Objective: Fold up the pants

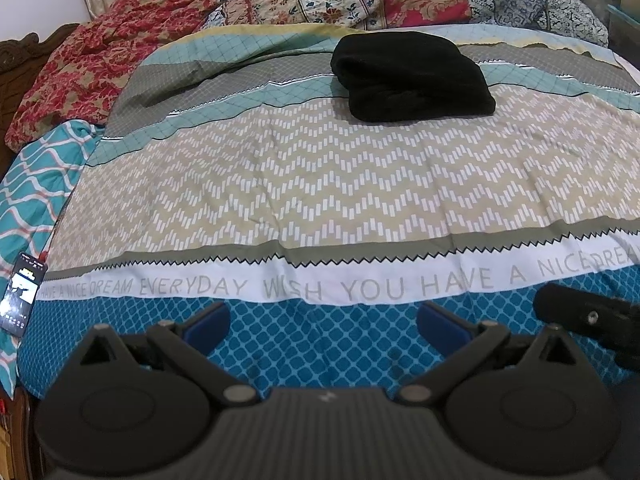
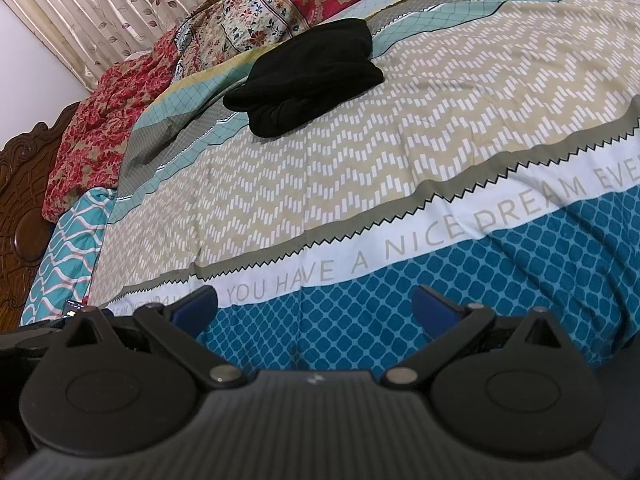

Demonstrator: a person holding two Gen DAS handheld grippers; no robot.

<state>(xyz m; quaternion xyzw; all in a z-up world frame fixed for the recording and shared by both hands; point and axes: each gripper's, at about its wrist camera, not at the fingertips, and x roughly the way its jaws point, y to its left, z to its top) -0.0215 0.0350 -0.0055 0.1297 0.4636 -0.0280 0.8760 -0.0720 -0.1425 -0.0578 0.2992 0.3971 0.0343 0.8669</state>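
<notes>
Well beyond left gripper (image 1: 323, 322), pants (image 1: 412, 78).

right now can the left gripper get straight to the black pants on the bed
Probably yes: the left gripper is open and empty, and only flat bedsheet lies between it and the black pants, which sit well ahead.

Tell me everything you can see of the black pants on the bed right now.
The black pants look like a soft, thick, fleece-like fabric, already folded into a compact, roughly rectangular bundle with rounded layered edges showing on the near-left side. No waistband, pockets or legs can be told apart. They lie flat on the patterned bedsheet, across its grey and teal bands and onto the beige zigzag band, toward the far side of the bed. Only the sheet touches them; both grippers are well short of them, fingers open and empty.
</notes>
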